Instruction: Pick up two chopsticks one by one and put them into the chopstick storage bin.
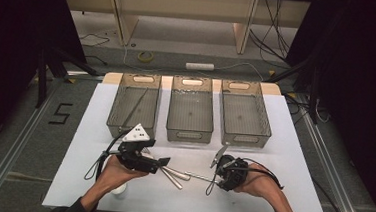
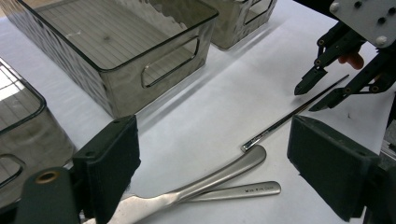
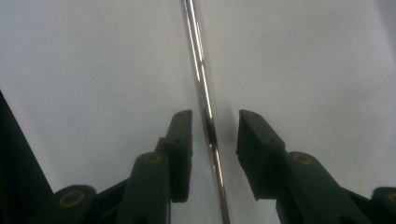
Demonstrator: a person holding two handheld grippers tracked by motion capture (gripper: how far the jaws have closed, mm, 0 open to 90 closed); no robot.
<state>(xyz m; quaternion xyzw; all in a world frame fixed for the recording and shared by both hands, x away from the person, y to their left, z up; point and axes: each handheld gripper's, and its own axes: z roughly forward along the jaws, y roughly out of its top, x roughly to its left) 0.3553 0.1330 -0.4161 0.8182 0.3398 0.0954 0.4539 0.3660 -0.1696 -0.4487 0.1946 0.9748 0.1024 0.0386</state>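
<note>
- Steel rod [image 3: 203, 88] lay near the table [image 1: 283, 143] front edge, between the right gripper [image 3: 214, 135] pads, not yet pinched; best squeezed centred.
- Left gripper [image 2: 212, 154] jaws gaped wide over two spoon handles [image 2: 219, 175].

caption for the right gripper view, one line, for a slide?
Right gripper straddles a thin shiny metal rod lying on the white table, black jaws open either side, pads not yet touching.

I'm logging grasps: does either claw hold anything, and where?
Nothing yet. The right claw straddles the thin metal rod with gaps both sides; the left claw is open.
</note>
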